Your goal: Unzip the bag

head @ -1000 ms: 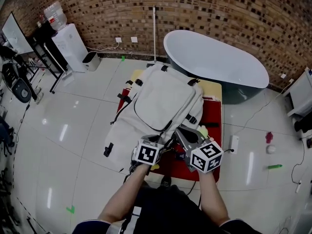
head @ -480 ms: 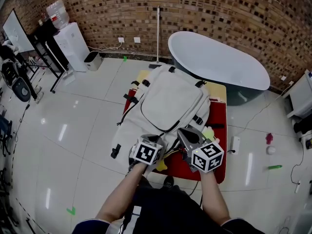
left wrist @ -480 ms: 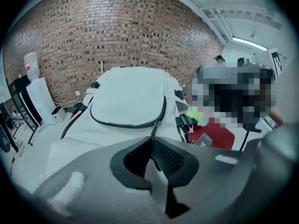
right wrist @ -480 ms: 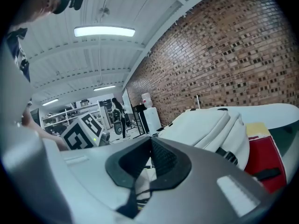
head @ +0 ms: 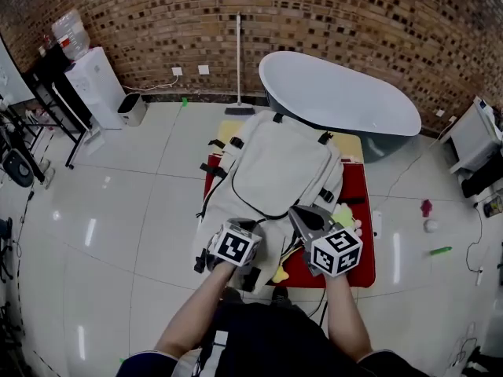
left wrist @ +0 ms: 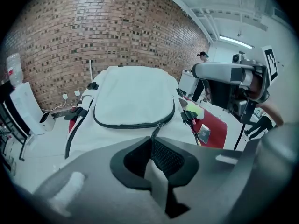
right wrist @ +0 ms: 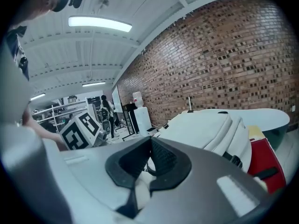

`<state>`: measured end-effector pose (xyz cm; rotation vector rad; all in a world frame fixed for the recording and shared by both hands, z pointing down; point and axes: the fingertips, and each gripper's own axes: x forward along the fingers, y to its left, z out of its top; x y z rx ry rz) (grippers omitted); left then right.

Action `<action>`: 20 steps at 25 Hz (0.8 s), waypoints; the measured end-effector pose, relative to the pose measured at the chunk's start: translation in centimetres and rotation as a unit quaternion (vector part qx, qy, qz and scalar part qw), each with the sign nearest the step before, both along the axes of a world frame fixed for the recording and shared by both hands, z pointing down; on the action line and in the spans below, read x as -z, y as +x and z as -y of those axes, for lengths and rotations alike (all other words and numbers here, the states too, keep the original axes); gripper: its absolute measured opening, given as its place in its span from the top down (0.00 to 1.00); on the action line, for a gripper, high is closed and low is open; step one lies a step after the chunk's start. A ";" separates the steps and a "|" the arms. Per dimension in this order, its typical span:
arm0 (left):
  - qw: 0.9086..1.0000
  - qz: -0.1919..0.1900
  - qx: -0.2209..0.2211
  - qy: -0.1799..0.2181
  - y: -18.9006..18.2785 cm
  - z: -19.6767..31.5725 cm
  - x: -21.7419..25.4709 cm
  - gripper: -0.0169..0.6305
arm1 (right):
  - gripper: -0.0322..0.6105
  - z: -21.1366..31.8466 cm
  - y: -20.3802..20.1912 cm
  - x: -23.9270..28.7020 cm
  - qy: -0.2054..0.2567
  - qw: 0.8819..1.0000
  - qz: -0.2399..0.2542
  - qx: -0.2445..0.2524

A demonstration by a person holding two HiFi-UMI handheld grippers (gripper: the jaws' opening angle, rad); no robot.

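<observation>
A white backpack (head: 275, 163) lies flat on a red mat (head: 357, 254). A black zipper (left wrist: 135, 124) curves round its front pocket. My left gripper (head: 253, 230) is at the bag's near end. In the left gripper view the left gripper (left wrist: 151, 141) is shut on the zipper pull (left wrist: 156, 130), which hangs from the bottom of the curve. My right gripper (head: 295, 212) is just to its right at the bag's near right edge. In the right gripper view, white bag fabric and a dark loop (right wrist: 148, 168) sit pinched inside the right gripper (right wrist: 150, 141), with the backpack (right wrist: 205, 127) beyond it.
A grey-rimmed bathtub (head: 338, 100) stands close behind the mat, against the brick wall. A yellow-green soft toy (head: 343, 214) lies on the mat right of the bag. A white water dispenser (head: 94, 85) and a broom pole (head: 238, 61) stand at the back left.
The head view has swung a little. Both grippers have shifted sideways together at the bag's near end and kept their holds. The zipper looks no further open.
</observation>
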<state>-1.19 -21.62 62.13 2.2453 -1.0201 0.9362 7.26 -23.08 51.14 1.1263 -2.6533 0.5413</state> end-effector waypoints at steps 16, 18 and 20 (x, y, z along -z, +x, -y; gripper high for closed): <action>0.998 -0.041 -0.038 -0.007 -2.1 0.9 0.8 0.93 | 0.94 -0.8 -4.3 -4.0 -0.046 0.998 -0.047 -0.005; 0.999 -0.025 -0.037 -0.005 -2.9 1.2 0.6 0.93 | 0.94 -1.1 -4.6 -4.4 -0.050 0.997 -0.051 0.003; 0.999 -0.018 -0.038 -0.002 -3.5 1.5 0.6 0.93 | 0.94 -1.2 -5.0 -4.6 -0.051 0.997 -0.054 0.009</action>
